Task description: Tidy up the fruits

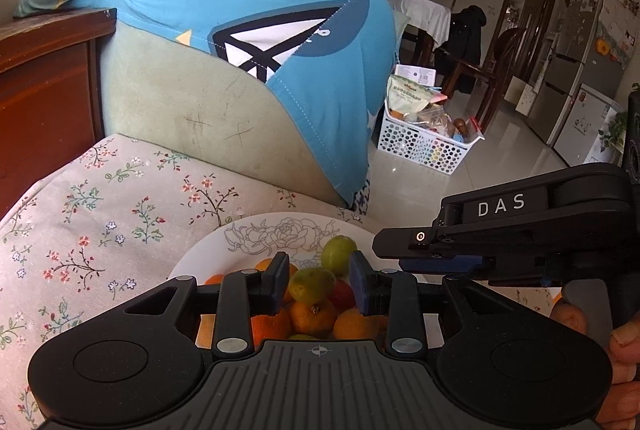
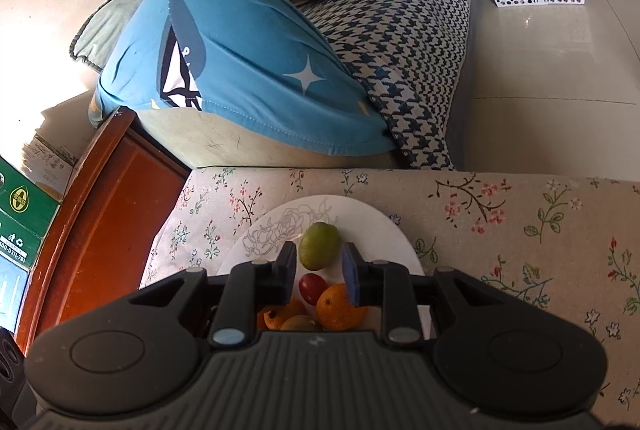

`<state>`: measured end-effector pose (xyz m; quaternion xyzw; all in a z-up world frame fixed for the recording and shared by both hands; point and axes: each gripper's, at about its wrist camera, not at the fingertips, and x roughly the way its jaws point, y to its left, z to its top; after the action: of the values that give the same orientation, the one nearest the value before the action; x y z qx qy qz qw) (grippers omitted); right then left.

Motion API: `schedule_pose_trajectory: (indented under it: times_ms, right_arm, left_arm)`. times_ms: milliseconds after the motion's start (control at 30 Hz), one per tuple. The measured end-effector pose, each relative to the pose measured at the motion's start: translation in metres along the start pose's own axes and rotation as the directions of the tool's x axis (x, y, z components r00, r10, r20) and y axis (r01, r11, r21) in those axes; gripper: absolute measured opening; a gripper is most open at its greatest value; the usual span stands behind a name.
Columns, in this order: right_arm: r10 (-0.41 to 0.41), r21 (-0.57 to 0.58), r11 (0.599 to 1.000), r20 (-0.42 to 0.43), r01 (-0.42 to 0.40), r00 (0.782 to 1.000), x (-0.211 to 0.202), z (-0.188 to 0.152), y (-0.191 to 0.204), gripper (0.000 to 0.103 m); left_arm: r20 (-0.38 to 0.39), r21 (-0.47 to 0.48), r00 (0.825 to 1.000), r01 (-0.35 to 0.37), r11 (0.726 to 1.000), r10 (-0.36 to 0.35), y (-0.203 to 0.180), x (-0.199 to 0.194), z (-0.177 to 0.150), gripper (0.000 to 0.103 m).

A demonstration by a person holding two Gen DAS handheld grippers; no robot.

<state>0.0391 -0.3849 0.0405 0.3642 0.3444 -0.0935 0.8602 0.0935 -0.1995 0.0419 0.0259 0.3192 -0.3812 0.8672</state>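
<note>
White plate point(image 1: 208, 250) holds my fruit pile on the floral cloth point(image 1: 100, 198); risk — oranges point(image 1: 312, 316) roll off the heap if a finger nudges them, both tools crowd one spot; left gripper point(image 1: 319, 280) partly open, nothing pinched, a green fruit point(image 1: 311, 284) between its tips; right gripper point(image 2: 318, 272) slightly parted, empty — another green fruit point(image 2: 319, 245) just ahead, red one point(image 2: 312, 288) below.

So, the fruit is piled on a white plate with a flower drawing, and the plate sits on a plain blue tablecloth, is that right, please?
Not quite: the cloth under the plate is not plain blue. It is a pale cloth printed with small flowers and twigs, as the right wrist view shows clearly. The rest holds: the fruit is on a white plate with a flower drawing.
</note>
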Motion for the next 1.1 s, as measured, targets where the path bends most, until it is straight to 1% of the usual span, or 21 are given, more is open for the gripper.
schedule_pose_trajectory:
  times_ms: [33, 67, 100, 167, 233, 300, 333, 367, 400, 467, 533, 567, 600, 667, 767, 900, 1000, 1100]
  right_arm:
    - [-0.001, 0.004, 1.000, -0.001, 0.001, 1.000, 0.000, 0.000, 0.000, 0.030]
    - [-0.004, 0.003, 1.000, 0.003, 0.004, 1.000, -0.001, 0.001, 0.000, 0.033]
    - [-0.007, -0.004, 1.000, 0.007, 0.007, 1.000, -0.003, 0.001, 0.001, 0.035]
    - [-0.017, -0.018, 1.000, 0.019, 0.018, 1.000, -0.006, 0.001, 0.004, 0.038]
    - [-0.020, -0.013, 1.000, 0.027, 0.021, 0.999, -0.010, 0.002, 0.005, 0.042]
    - [-0.020, -0.002, 1.000, 0.032, 0.020, 0.999, -0.014, 0.001, 0.005, 0.048]
    - [-0.026, 0.001, 1.000, 0.033, 0.026, 0.999, -0.017, 0.001, 0.006, 0.050]
    - [-0.038, 0.001, 0.999, 0.034, 0.038, 0.999, -0.019, 0.001, 0.006, 0.053]
    - [-0.055, -0.003, 0.998, 0.036, 0.055, 0.998, -0.022, 0.001, 0.008, 0.056]
    - [-0.073, -0.009, 0.997, 0.051, 0.073, 0.996, -0.029, -0.001, 0.011, 0.059]
    - [-0.087, -0.019, 0.996, 0.057, 0.088, 0.995, -0.037, -0.003, 0.015, 0.065]
    - [-0.097, -0.026, 0.995, 0.058, 0.099, 0.994, -0.040, -0.004, 0.017, 0.070]
    - [-0.104, -0.031, 0.994, 0.063, 0.106, 0.993, -0.042, -0.005, 0.019, 0.073]
    - [-0.112, -0.054, 0.992, 0.069, 0.115, 0.991, -0.047, -0.009, 0.024, 0.073]
    - [-0.143, -0.072, 0.986, 0.053, 0.147, 0.988, -0.051, -0.018, 0.029, 0.073]
    - [-0.159, -0.108, 0.981, 0.041, 0.163, 0.986, -0.058, -0.031, 0.035, 0.074]
    - [-0.179, -0.129, 0.974, 0.053, 0.185, 0.982, -0.067, -0.040, 0.037, 0.077]
    - [-0.203, -0.144, 0.967, 0.065, 0.211, 0.977, -0.074, -0.048, 0.039, 0.077]
  left_arm:
    - [0.005, 0.003, 1.000, -0.011, 1.000, 0.011, -0.001, -0.003, 0.002, 0.045]
    - [0.012, 0.005, 1.000, -0.026, 1.000, 0.026, -0.002, -0.006, 0.003, 0.061]
    - [0.023, 0.006, 0.999, -0.036, 0.999, 0.036, -0.003, -0.010, 0.005, 0.067]
    - [0.037, 0.012, 0.999, -0.038, 0.999, 0.038, -0.003, -0.019, 0.009, 0.067]
    - [0.033, 0.006, 0.998, -0.053, 0.999, 0.052, -0.002, -0.027, 0.013, 0.069]
    - [0.030, -0.001, 0.997, -0.078, 0.997, 0.078, -0.001, -0.036, 0.016, 0.074]
    - [0.029, -0.002, 0.996, -0.086, 0.996, 0.086, 0.000, -0.040, 0.016, 0.074]
    - [0.029, -0.007, 0.995, -0.095, 0.995, 0.095, 0.002, -0.047, 0.017, 0.076]
    - [0.028, -0.015, 0.994, -0.101, 0.995, 0.101, 0.004, -0.052, 0.017, 0.080]
    - [0.023, -0.035, 0.992, -0.124, 0.992, 0.125, 0.007, -0.063, 0.017, 0.084]
    - [0.018, -0.049, 0.988, -0.152, 0.987, 0.153, 0.009, -0.072, 0.017, 0.084]
    - [0.014, -0.055, 0.987, -0.159, 0.986, 0.160, 0.010, -0.076, 0.017, 0.085]
    - [0.005, -0.061, 0.986, -0.164, 0.985, 0.165, 0.010, -0.079, 0.016, 0.086]
    - [-0.018, -0.062, 0.984, -0.176, 0.982, 0.175, 0.010, -0.085, 0.013, 0.090]
    - [-0.041, -0.054, 0.979, -0.202, 0.978, 0.200, 0.007, -0.091, 0.004, 0.090]
    - [-0.083, -0.036, 0.969, -0.234, 0.971, 0.231, 0.003, -0.097, -0.005, 0.090]
    - [-0.100, -0.039, 0.966, -0.244, 0.969, 0.240, 0.002, -0.103, -0.010, 0.090]
    - [-0.110, -0.040, 0.963, -0.252, 0.967, 0.246, 0.000, -0.108, -0.013, 0.091]
